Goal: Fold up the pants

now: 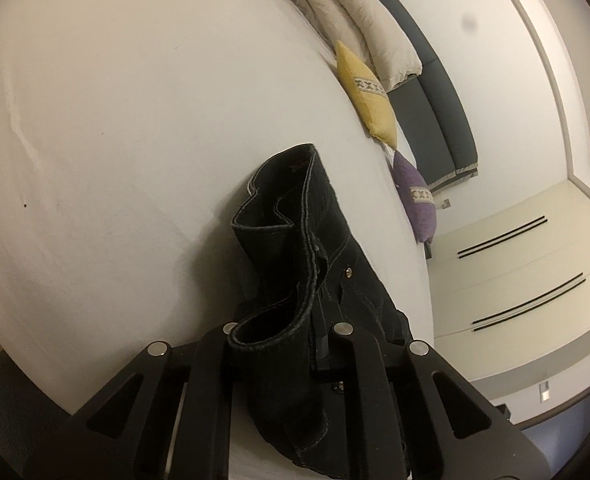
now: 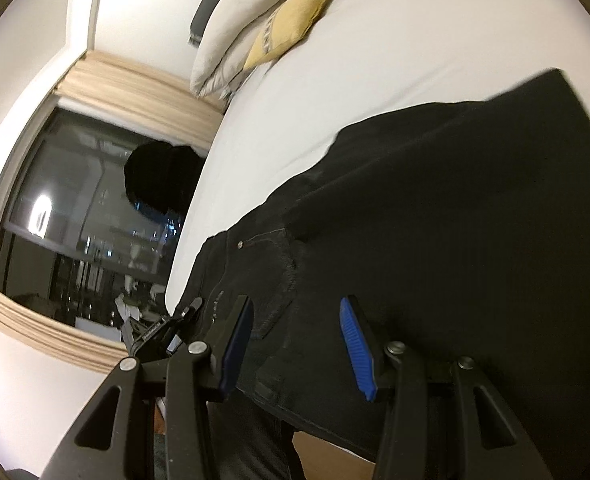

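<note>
**Waistband Held by Left Gripper; Right Gripper Not Engaged**

The black denim pants (image 1: 295,248) are found on the white bed (image 1: 115,120), with the waistband end lifted off the sheet. The left gripper (image 1: 283,344) is closed on the waistband, which is bunched between its 2 fingers. The right gripper (image 2: 299,340) is held apart, its blue-padded fingers (image 2: 357,350) spread over the cloth near the pocket seam, with nothing gripped.

Risks are judged as follows. Only 1 hold is in place, so the loose leg cloth could drag and crease if the waistband is pulled. The waistband is gathered rather than flat, so layers could slip unevenly from the grip. Part of the pants appears to overhang the bed edge in the right wrist view, and weight there could pull the garment off.

The open waistband, rivet and closet doors (image 1: 515,264) are shown only in the left wrist view. The broad spread of leg cloth, the dark window (image 2: 87,220) and the bed edge are shown only in the right. A yellow cushion (image 1: 365,92) is seen in both.
</note>
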Demonstrator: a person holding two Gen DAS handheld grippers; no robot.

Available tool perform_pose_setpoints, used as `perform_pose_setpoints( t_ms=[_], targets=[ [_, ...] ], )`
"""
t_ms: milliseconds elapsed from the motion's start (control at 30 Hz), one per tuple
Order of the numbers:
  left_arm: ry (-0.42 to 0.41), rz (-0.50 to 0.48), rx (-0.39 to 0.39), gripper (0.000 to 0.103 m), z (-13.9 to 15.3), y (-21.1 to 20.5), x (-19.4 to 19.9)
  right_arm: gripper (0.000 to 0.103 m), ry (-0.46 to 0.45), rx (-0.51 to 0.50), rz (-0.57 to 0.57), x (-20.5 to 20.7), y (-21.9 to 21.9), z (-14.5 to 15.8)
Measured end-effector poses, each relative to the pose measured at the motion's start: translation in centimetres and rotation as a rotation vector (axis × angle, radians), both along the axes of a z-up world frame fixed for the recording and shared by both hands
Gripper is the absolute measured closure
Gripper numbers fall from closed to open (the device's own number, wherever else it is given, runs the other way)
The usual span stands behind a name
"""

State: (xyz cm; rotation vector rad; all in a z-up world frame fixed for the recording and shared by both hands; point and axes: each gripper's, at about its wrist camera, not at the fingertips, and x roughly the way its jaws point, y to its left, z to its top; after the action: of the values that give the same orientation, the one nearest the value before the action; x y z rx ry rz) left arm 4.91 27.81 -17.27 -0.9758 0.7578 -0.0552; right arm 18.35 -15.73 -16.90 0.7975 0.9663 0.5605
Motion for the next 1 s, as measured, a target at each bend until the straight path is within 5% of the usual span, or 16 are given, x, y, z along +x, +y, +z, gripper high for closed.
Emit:
perform_pose_setpoints(
  t_ms=[267, 467, 600, 767, 1000],
  targets=[
    [-0.090, -0.108, 0.165, 0.092, 5.4, -3.5, -0.5, 0.037, 0.009, -0.001, 0.008, 2.3, 1.0, 1.0],
    [-0.233, -0.339, 0.471, 0.092, 10.1, -15.1, -0.1, 0.022, 0.033, 0.086, 0.009, 4.9, -0.5, 3.0],
    [-0.268, -0.489, 0.726, 0.092, 8.2, -24.3, -1.3, 0.014, 0.020, 0.149, 0.049, 6.6, -1.8, 5.2],
    [-0.329, -0.592, 0.965, 0.092, 6.2, -30.0, -3.1, 0.011, 0.033, 0.075, 0.114, 6.5, -2.0, 5.6],
    [-0.353, -0.622, 1.146, 0.092, 4.5, -33.3, -2.4, 0.011, 0.124, 0.128, 0.153, 5.6, -1.5, 2.5]
  ],
)
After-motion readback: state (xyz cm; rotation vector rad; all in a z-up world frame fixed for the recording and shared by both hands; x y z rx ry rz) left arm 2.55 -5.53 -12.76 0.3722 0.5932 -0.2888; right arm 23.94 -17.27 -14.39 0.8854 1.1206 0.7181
